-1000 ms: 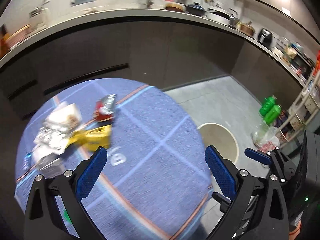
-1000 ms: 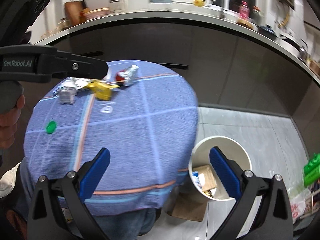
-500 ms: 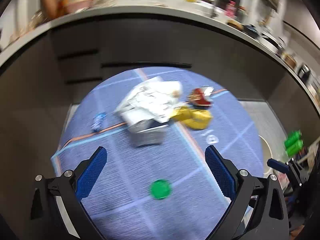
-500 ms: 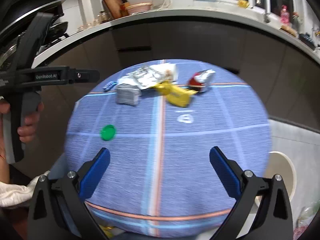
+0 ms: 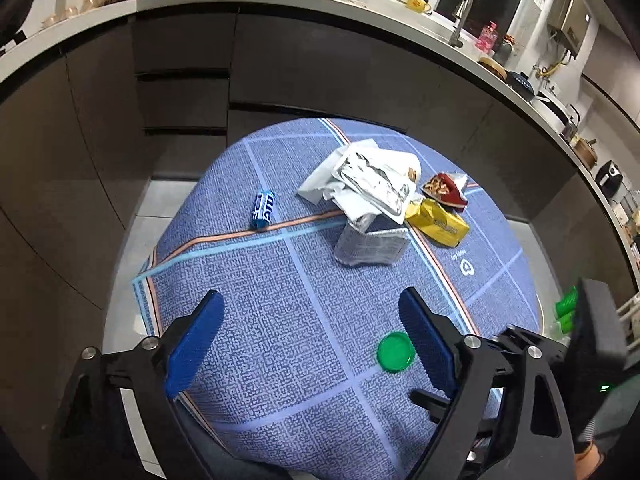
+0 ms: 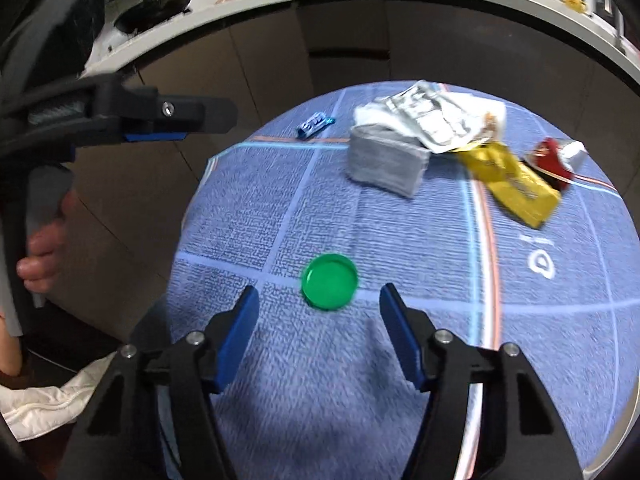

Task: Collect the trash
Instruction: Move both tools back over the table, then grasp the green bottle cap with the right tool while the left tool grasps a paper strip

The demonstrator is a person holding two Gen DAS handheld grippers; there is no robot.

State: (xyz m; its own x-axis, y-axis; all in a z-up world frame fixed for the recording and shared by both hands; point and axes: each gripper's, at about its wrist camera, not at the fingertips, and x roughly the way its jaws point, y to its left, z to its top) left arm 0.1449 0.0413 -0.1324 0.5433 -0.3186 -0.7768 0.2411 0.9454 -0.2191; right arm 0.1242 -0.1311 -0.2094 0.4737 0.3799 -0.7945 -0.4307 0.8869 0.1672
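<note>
Above the table (image 6: 400, 360), both the left gripper (image 5: 312, 344) and right gripper (image 6: 320, 340) gape, empty; green lid (image 6: 329, 282) ahead.

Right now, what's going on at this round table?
A person holds a gripper in each hand over a round table with a blue tablecloth, collecting trash. The right gripper is open, lined up on a green lid lying flat on the cloth; nothing is grasped. The left gripper is open too, hovering empty. At the far side lie crumpled foil and paper wrappers, a yellow snack packet, a red packet and a small blue wrapper.
</note>
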